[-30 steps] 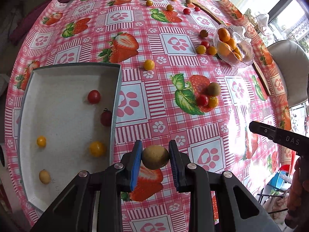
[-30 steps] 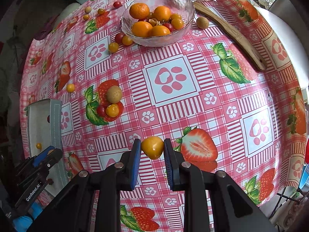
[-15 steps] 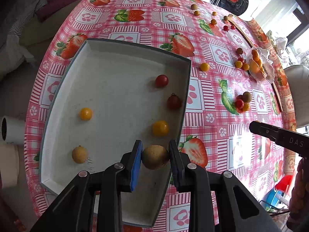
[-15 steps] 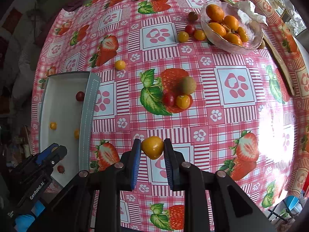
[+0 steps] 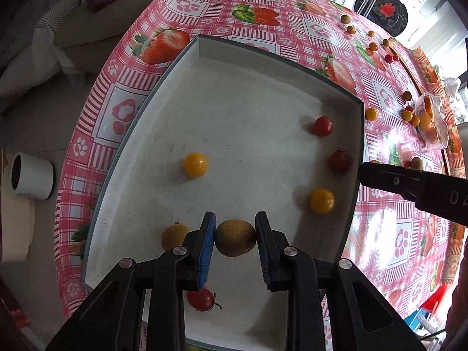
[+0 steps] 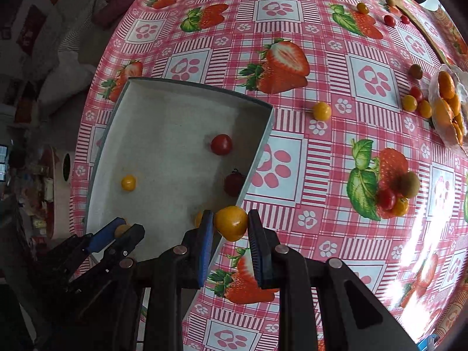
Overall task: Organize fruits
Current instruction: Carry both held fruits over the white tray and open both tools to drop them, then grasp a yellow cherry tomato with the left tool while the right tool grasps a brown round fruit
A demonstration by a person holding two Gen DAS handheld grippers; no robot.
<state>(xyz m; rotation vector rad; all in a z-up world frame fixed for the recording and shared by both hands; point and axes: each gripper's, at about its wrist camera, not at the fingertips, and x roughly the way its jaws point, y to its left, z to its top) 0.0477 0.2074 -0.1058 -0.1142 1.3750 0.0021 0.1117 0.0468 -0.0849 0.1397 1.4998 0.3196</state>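
My left gripper (image 5: 235,241) is shut on a brownish-yellow round fruit (image 5: 235,237), held above the near part of the grey tray (image 5: 280,58). Several small red and yellow fruits lie in the tray, among them a yellow one (image 5: 195,164) and a red one (image 5: 322,126). My right gripper (image 6: 230,224) is shut on an orange-yellow fruit (image 6: 231,223) and hangs over the tray's right wall (image 6: 257,158). In the left wrist view the right gripper's finger (image 5: 409,181) reaches in from the right. In the right wrist view the left gripper (image 6: 121,231) shows at the lower left.
Loose small fruits (image 6: 321,111) are scattered over the strawberry-print tablecloth (image 6: 292,152), with a cluster (image 6: 395,193) at the right. A glass bowl of oranges (image 6: 447,108) stands at the far right. A white cup (image 5: 32,175) sits beyond the table's left edge.
Both grippers moved left with their fruits. The left one went from the tablecloth to over the tray's inside; the right one came from mid-table to the tray's right wall.
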